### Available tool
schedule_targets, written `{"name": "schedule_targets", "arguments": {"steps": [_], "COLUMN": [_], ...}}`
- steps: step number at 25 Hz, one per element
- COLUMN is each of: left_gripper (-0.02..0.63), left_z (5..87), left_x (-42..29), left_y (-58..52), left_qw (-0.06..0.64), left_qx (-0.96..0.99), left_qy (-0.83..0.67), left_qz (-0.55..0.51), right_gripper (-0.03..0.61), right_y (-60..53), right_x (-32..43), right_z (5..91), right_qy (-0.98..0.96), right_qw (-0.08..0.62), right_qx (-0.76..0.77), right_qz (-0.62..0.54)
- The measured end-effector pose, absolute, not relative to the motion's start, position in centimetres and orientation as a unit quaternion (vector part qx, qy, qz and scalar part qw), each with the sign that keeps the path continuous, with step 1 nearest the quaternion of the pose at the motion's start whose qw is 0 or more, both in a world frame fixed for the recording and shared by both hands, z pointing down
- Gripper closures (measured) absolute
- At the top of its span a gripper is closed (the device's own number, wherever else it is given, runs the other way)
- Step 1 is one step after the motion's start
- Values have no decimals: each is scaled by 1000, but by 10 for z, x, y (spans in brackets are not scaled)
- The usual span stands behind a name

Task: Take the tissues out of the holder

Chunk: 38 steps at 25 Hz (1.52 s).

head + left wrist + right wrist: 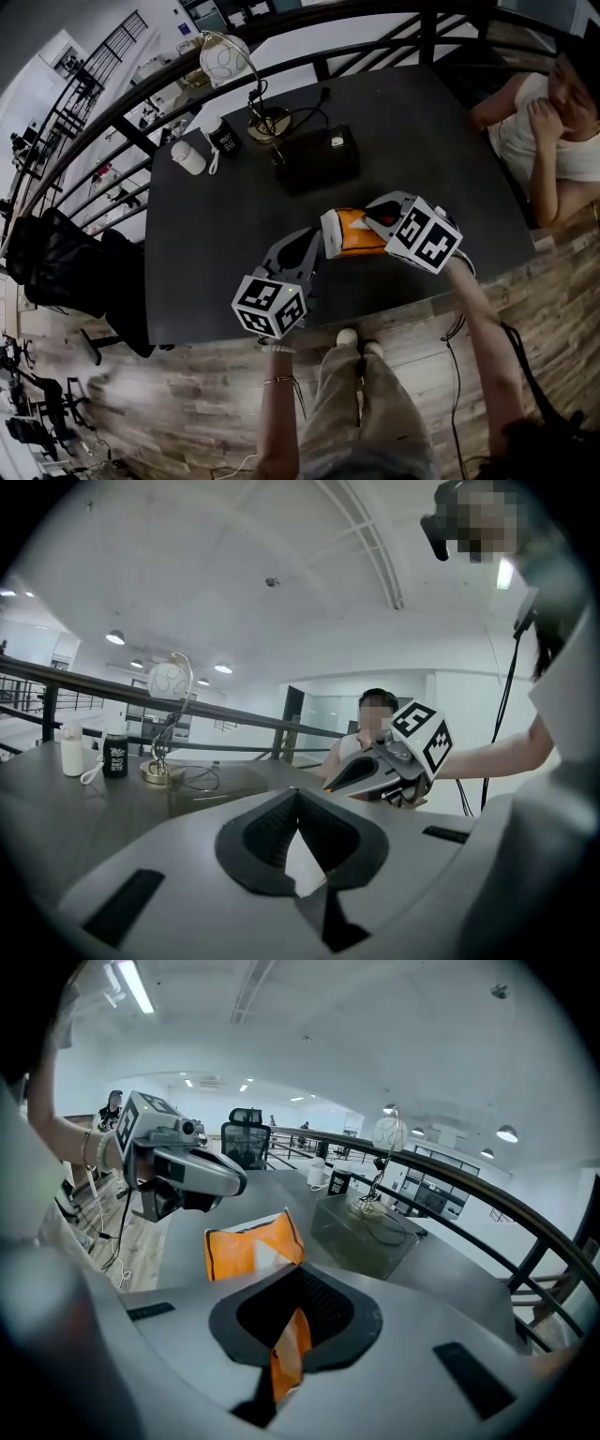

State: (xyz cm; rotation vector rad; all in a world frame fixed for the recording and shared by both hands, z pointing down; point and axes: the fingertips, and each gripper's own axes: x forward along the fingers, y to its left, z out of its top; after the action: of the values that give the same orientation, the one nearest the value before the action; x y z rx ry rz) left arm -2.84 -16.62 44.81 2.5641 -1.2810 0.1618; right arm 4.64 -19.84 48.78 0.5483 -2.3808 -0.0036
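One orange tissue pack (354,232) hangs above the dark table (216,244), pinched from both ends. The right gripper (286,1340) has its jaws closed on an orange flap. The left gripper (302,855) is clamped on a white sliver (the pack's pale end, judging by the head view). Beyond them the dark holder (316,157) sits on the table, just beside a lamp (225,58).

Bench (216,253): matt dark top. Tissue pack (354,232): glossy orange plastic film. Holder (314,159), far: smooth dark translucent plastic. Floor (187,394): wood planks.
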Motion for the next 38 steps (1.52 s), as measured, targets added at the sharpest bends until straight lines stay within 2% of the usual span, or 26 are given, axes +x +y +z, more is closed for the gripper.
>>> {"name": "schedule_targets", "arguments": {"steps": [19,23,33,35,37,38], "left_gripper": [606,606,606,606,606,606], "left_z": [493,495,497,496,494,493], "left_x": [-32,-36,-43,-42,-41,-41], "left_y": [-160,-157,-154,-153,-152,-152], "left_qw": [170,172,169,168,167,166], "left_qx": [881,877,872,873,873,874], "left_qy": [-433,-440,-448,-448,-446,-446], "left_qz": [88,90,98,99,100,100], "right_gripper": [565,565,561,549,500,495], "right_y": [-211,-208,-206,-204,-202,-202], "right_x": [10,6,4,5,5,6], "right_z": [533,547,551,551,547,544], "right_qy": [-902,-892,-894,-893,-895,-898], "right_qw": [382,406,414,419,416,408], "right_qx": [200,198,174,166,162,163], "right_qz": [17,9,9,4,8,11]}}
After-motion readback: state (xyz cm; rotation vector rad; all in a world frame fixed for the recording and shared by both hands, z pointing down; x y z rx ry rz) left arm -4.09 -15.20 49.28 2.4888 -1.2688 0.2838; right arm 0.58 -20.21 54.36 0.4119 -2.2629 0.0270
